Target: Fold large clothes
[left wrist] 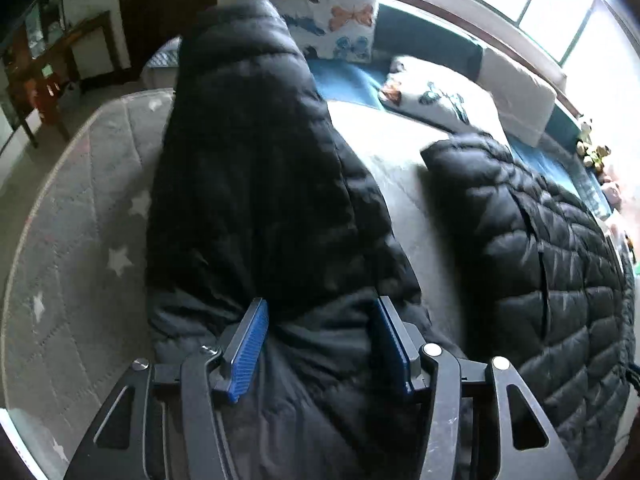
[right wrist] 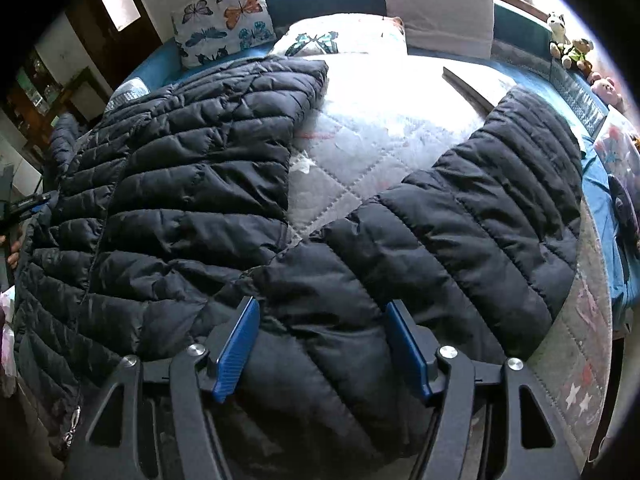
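Observation:
A black quilted puffer jacket (right wrist: 180,184) lies spread on a grey quilted bed cover (right wrist: 360,148). In the right wrist view its body fills the left and one sleeve (right wrist: 492,200) runs up to the right. My right gripper (right wrist: 322,340) is open, its blue pads either side of the jacket's shoulder area. In the left wrist view the other sleeve (left wrist: 248,152) stretches away from me and the body (left wrist: 560,264) lies at the right. My left gripper (left wrist: 320,340) is open, its blue pads straddling the base of that sleeve.
Butterfly-print pillows (right wrist: 224,16) (left wrist: 436,96) and a grey cushion (right wrist: 436,4) lie at the head of the bed under a window. Stuffed toys (right wrist: 572,48) sit at the far right. The bed edge (left wrist: 36,208) and floor are at the left, with wooden furniture (left wrist: 44,68) beyond.

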Demonstrator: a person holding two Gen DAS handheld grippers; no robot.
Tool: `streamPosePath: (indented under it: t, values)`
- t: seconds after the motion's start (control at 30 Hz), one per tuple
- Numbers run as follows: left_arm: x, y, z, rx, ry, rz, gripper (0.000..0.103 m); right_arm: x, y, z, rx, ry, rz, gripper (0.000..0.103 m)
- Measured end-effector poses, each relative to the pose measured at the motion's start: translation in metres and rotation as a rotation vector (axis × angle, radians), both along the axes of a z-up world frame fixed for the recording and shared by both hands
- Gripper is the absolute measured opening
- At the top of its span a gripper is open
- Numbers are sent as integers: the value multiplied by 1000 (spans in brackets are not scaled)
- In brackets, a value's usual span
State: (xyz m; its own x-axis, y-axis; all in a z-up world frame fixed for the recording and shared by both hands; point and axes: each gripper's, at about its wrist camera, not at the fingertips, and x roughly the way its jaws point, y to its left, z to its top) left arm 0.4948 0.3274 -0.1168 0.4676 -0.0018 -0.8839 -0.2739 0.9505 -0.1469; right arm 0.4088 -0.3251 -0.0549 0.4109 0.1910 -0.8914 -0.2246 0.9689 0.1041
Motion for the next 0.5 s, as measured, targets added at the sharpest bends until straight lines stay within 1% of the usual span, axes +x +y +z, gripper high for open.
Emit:
streamPosePath:
  t: [0.07, 0.1, 0.13, 0.17, 0.23, 0.27, 0.3, 0.33, 0.37, 0.4, 0.47, 0.5]
  values:
    - [-6, 4, 13, -8, -47, 0, 58, 0, -1, -2, 2, 6, -2, 72]
    - [-12, 6, 22, 10, -85, 5, 58, 0, -2, -2, 4, 4, -3, 72]
    - [-19, 12, 33, 54, -134, 28, 59, -1, -2, -1, 2, 2, -2, 72]
    - [-24, 16, 39, 84, -161, 49, 59, -1, -2, -1, 0, 2, -1, 73]
    - [-32, 29, 47, 130, -185, 108, 70, -1, -2, -1, -2, 3, -1, 73]
    - [-32, 41, 45, 125, -171, 139, 83, -1, -2, -2, -4, 4, 0, 73]
    - [-32, 47, 44, 109, -161, 152, 86, -1, -1, -2, -8, 5, 0, 73]
    - [-29, 54, 39, 70, -150, 165, 86, -1, -1, -2, -10, 6, 0, 73]
    - [-25, 65, 32, 5, -135, 166, 86, -1, 0, -2, -14, 7, 0, 74]
    - [-19, 71, 26, -37, -123, 165, 86, 0, 1, -2, -17, 7, 1, 74]
    - [-8, 78, 13, -104, -108, 168, 86, 1, 1, -2, -21, 10, 1, 75]
    - [-3, 80, 8, -128, -110, 158, 84, 1, 1, -3, -23, 13, 0, 76]
